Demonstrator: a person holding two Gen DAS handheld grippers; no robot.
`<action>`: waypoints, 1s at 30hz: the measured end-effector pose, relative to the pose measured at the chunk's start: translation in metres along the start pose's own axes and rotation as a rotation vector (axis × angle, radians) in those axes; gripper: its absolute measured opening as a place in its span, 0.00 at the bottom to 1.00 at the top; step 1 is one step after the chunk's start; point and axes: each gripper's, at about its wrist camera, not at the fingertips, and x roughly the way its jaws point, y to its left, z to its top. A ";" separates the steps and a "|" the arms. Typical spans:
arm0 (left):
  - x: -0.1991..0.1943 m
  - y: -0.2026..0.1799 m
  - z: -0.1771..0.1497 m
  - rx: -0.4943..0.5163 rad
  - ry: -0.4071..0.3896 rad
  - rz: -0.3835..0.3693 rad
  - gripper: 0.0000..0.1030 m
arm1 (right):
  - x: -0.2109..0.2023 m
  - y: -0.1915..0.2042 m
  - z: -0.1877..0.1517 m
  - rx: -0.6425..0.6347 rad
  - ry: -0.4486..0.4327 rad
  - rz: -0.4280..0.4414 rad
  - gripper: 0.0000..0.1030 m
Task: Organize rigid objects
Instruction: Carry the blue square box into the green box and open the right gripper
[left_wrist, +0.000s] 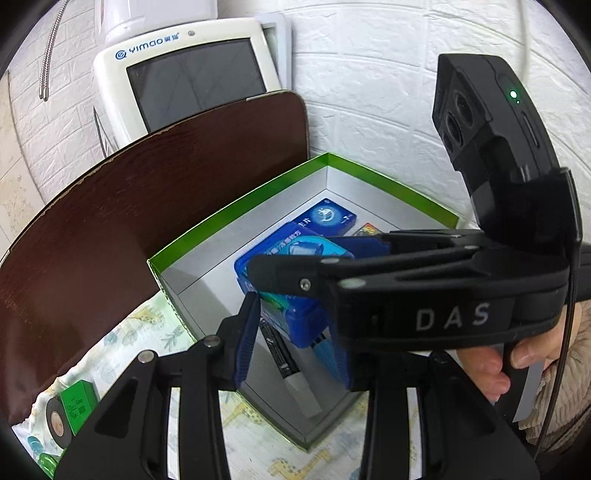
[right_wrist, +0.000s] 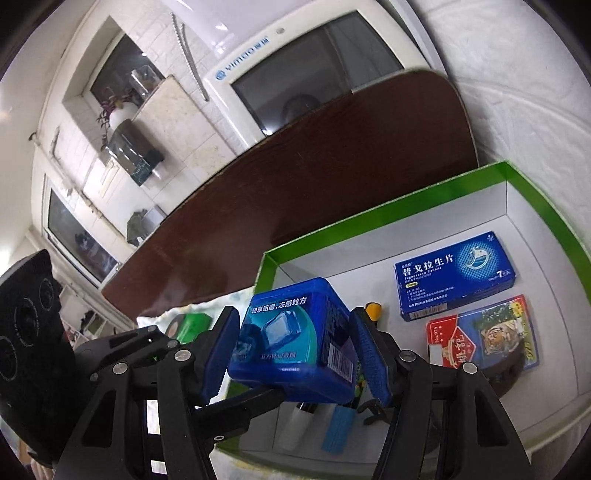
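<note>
While the right gripper (right_wrist: 295, 354) clamps the blue gum box (right_wrist: 295, 339) over the green-rimmed tray (right_wrist: 546, 206), a blue medicine carton (right_wrist: 454, 277) lies at two o'clock (card pack (right_wrist: 484, 334) just below). The left gripper (left_wrist: 295, 343) hangs spread apart, holding nothing.

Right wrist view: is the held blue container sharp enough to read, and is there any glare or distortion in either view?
Right wrist: blue container is sharp, label legible; glare streaks on the white appliance; strong fisheye bending of the brown board. Left wrist: the right gripper blocks much of the green-rimmed box; dark vignette at corners.
</note>
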 end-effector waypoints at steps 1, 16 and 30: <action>0.003 0.001 0.001 0.006 0.006 0.010 0.34 | 0.005 -0.001 0.001 0.005 0.009 -0.007 0.63; 0.028 0.029 0.005 -0.009 0.042 0.061 0.34 | 0.044 -0.002 0.015 0.042 0.054 -0.021 0.63; 0.038 0.031 0.002 0.002 0.055 0.068 0.36 | 0.046 -0.006 0.014 0.045 0.034 -0.064 0.62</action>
